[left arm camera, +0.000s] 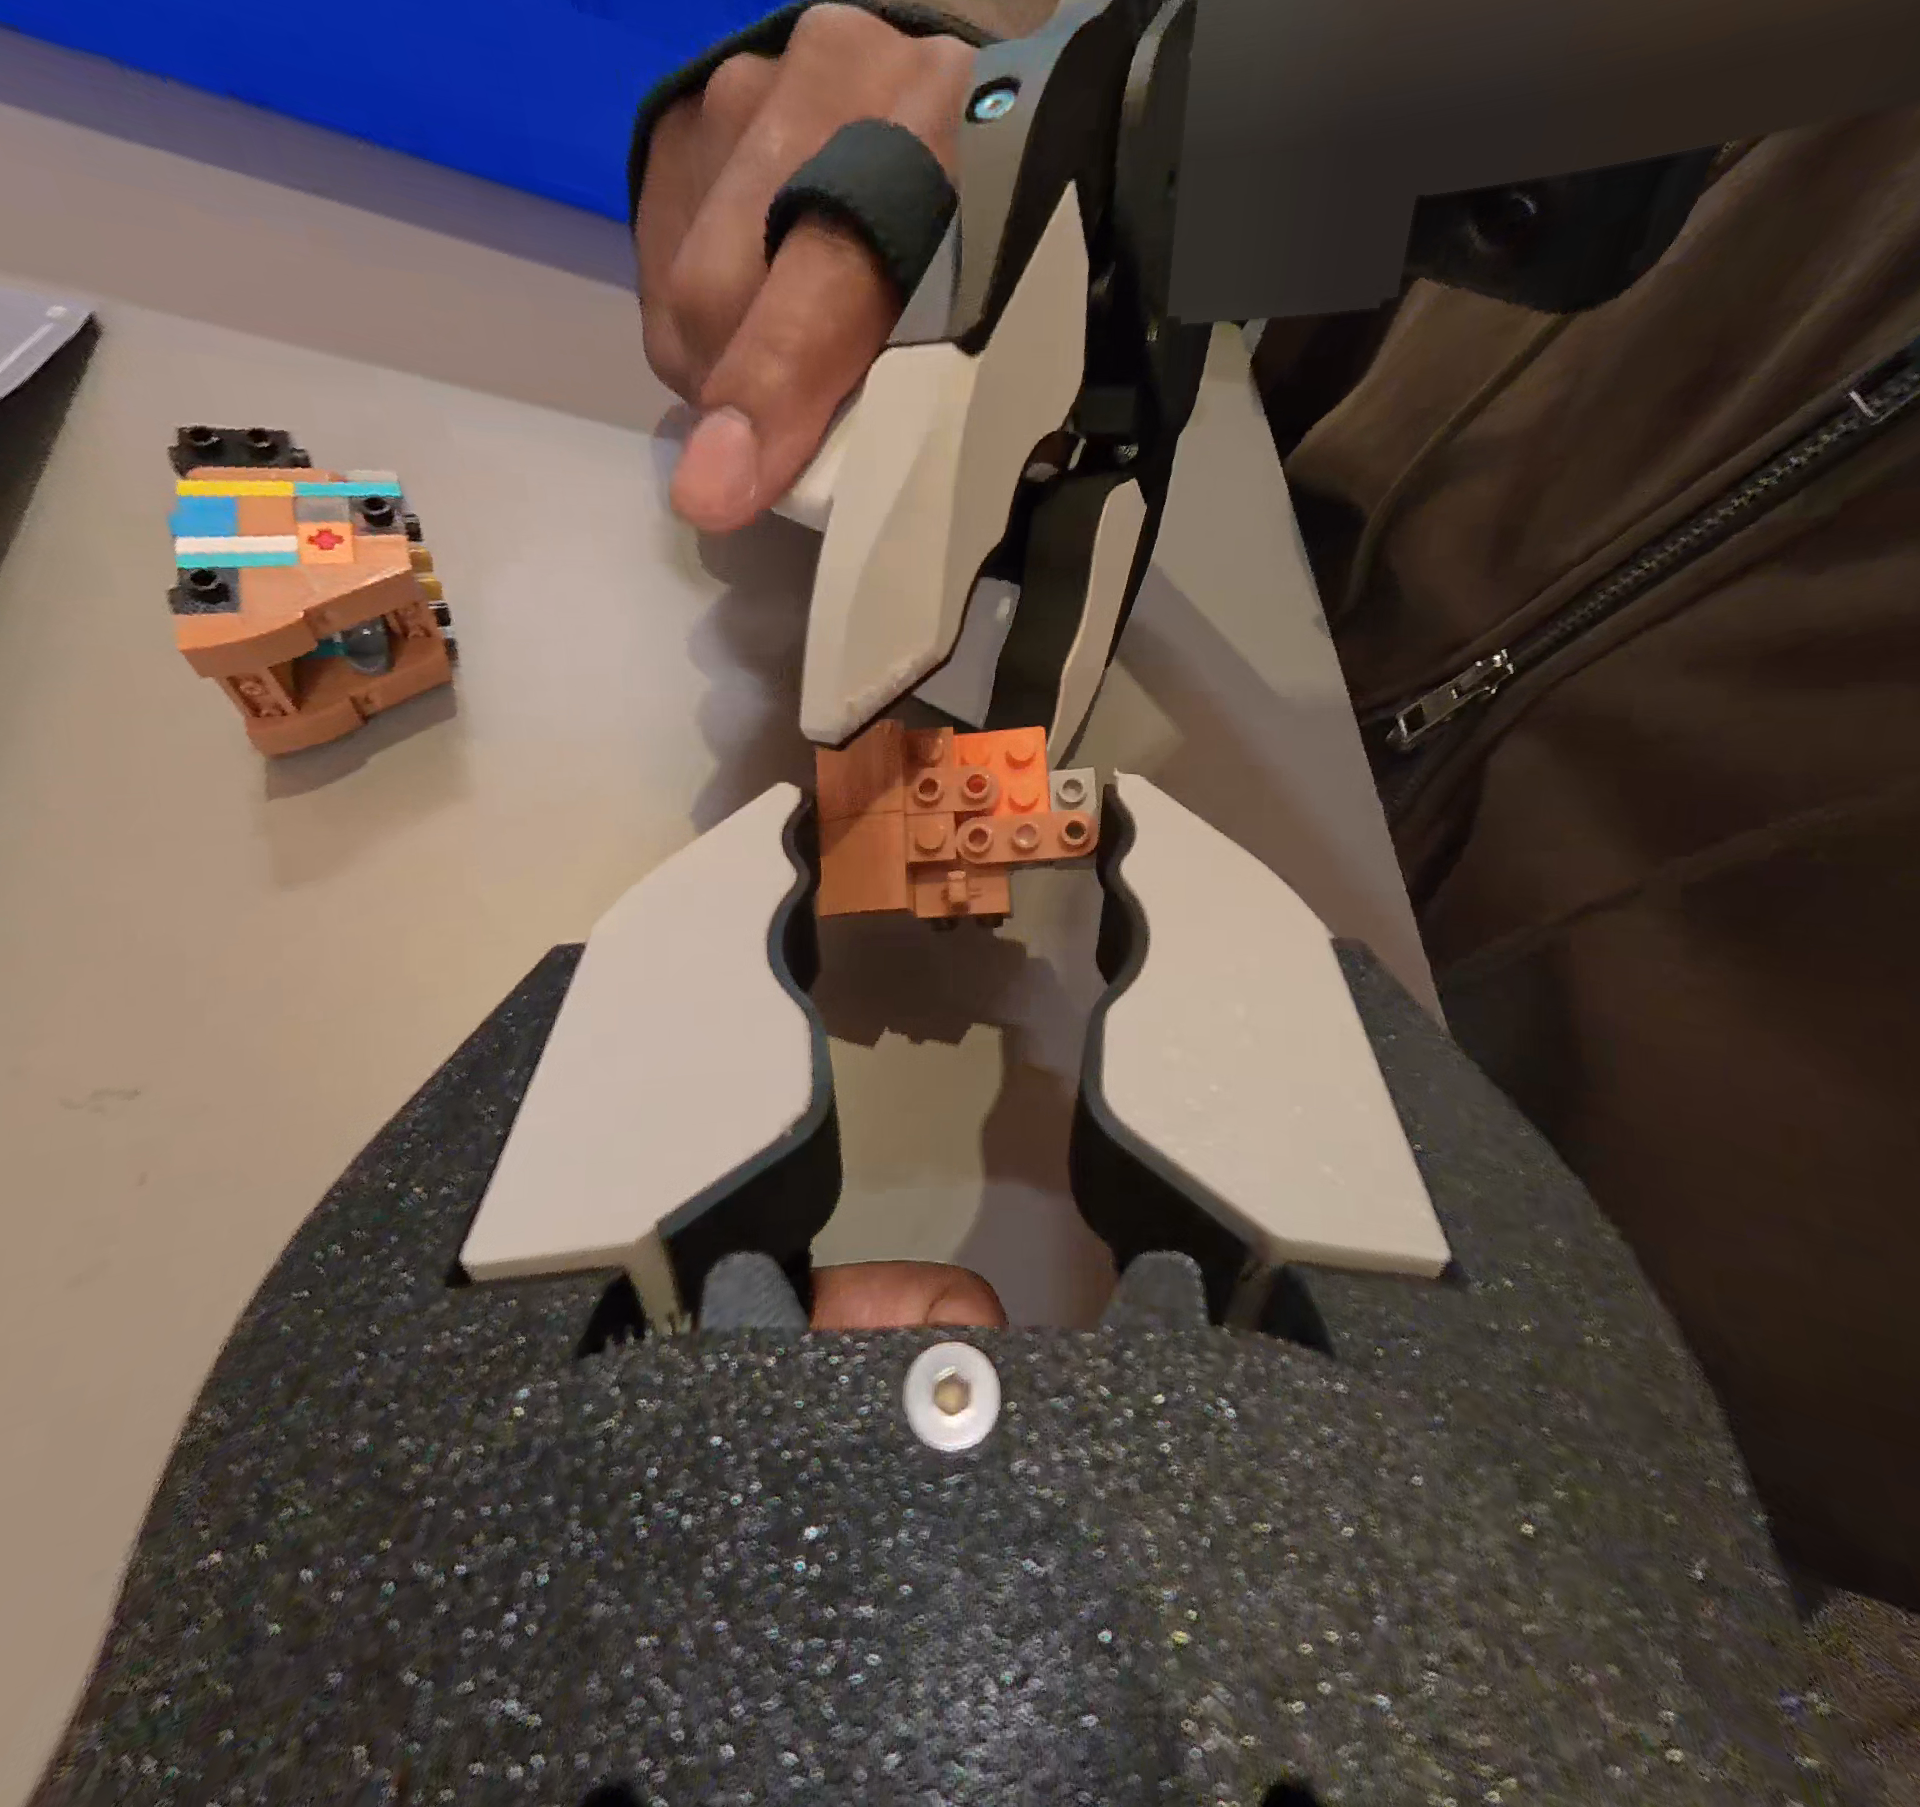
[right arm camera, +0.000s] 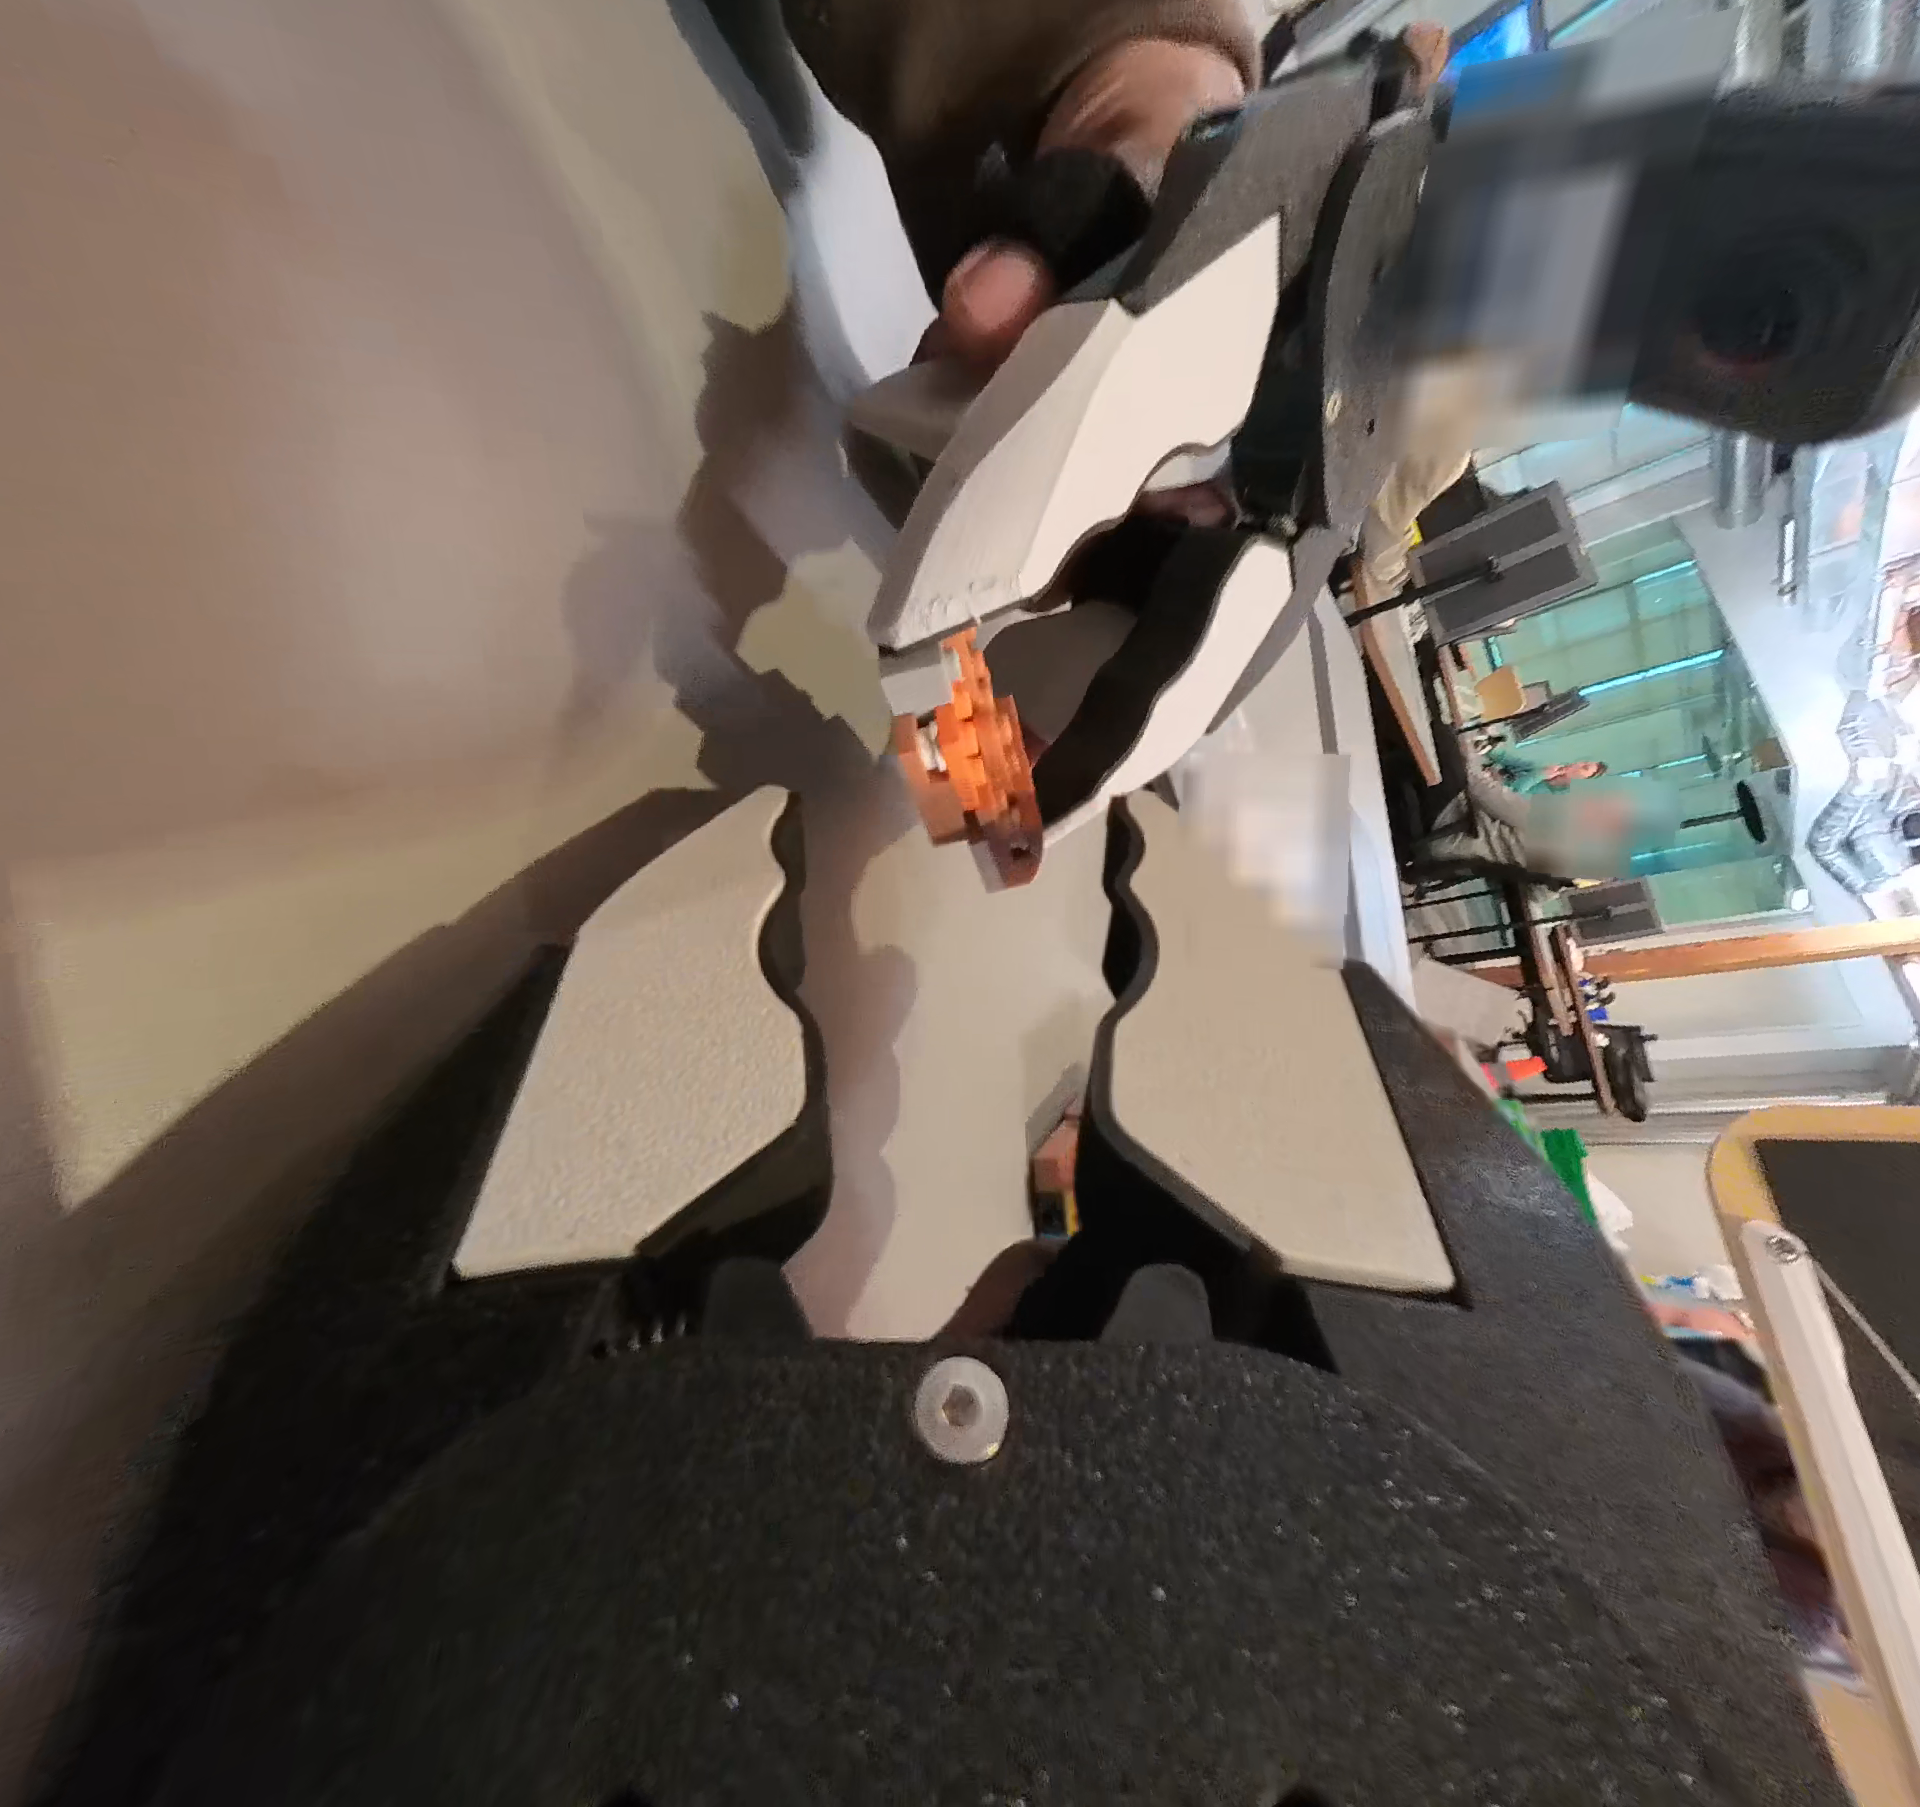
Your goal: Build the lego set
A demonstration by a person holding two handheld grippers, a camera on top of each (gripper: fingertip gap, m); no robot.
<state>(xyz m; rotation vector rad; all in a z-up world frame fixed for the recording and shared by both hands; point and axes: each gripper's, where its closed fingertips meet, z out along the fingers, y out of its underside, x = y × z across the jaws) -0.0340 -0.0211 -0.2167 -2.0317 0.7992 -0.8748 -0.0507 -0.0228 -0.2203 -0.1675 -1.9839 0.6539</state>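
A small brown and orange lego assembly (left arm camera: 935, 822) with studs facing the camera sits between my left gripper's (left arm camera: 956, 801) fingertips, held above the beige table (left arm camera: 260, 978). In the right wrist view, the left gripper (right arm camera: 977, 718) comes in from the top and clamps the assembly (right arm camera: 966, 770) edge-on. My right gripper (right arm camera: 956, 801) is open, its fingers spread on either side just short of the assembly without touching it. In the left wrist view, the right gripper (left arm camera: 966, 718) points down at the assembly's far edge, held by a hand (left arm camera: 748, 303).
A larger brown lego build (left arm camera: 301, 583) with coloured tiles and black studs lies on the table to the left. A blue bin (left arm camera: 416, 22) stands behind it and a grey sheet (left arm camera: 31, 344) at the far left. The person's brown jacket (left arm camera: 1662, 666) fills the right. My left and right fingertips are right by each other.
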